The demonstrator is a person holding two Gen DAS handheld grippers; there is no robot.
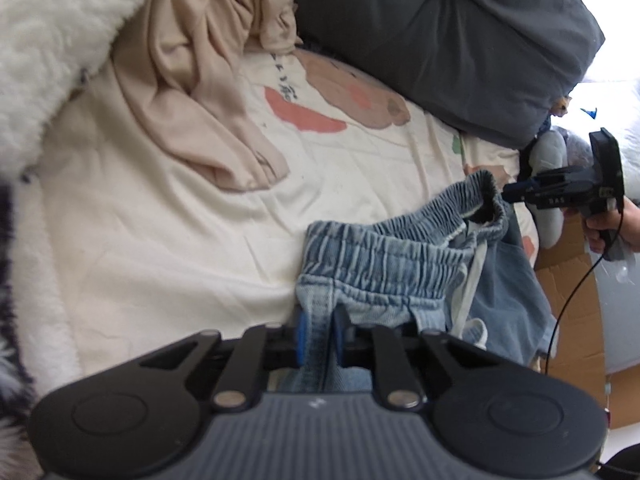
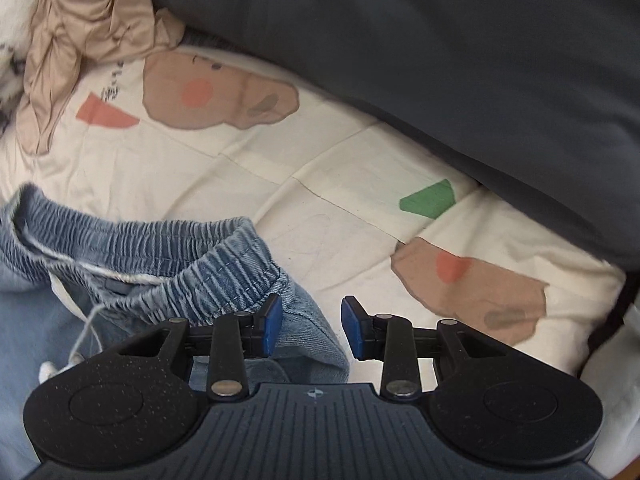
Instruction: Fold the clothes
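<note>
Nearest the left wrist camera: the left gripper [image 1: 319, 334], black with blue pads, jaws clamped on the near corner of the faded blue denim shorts with gathered elastic waistband [image 1: 384, 264]. The denim fold sits pinched between the pads. No earlier view is available to compare.

Far left, same view: fluffy white fleece blanket [image 1: 52, 52], cut off by the frame edge; a dark-patterned patch below it is too blurred to identify.

Centre left: crumpled beige jersey garment [image 1: 208, 92], lying on the cream bedsheet printed with brown bear faces and red shapes [image 1: 160, 240]. A broad bare stretch of sheet lies between the beige garment and the shorts.

Centre: the shorts lie at the near right of the sheet, waistband raised and open, a white drawstring [image 1: 472, 280] hanging from it. Their legs run off below the frame.

Upper right: dark grey pillow [image 1: 460, 40], bounding the sheet along its far edge.

Far right: the right gripper [image 1: 510, 193], held by a hand [image 1: 612, 224], its tip just beside the far end of the waistband; contact cannot be told here. Brown cardboard [image 1: 572, 320] lies past the bed's edge.

Right wrist view: jaws apart, pads [image 2: 272, 324] astride the shorts' side edge without pressing it; bare sheet under the right pad. A green patch [image 2: 428, 199] marks the sheet nearby.
</note>
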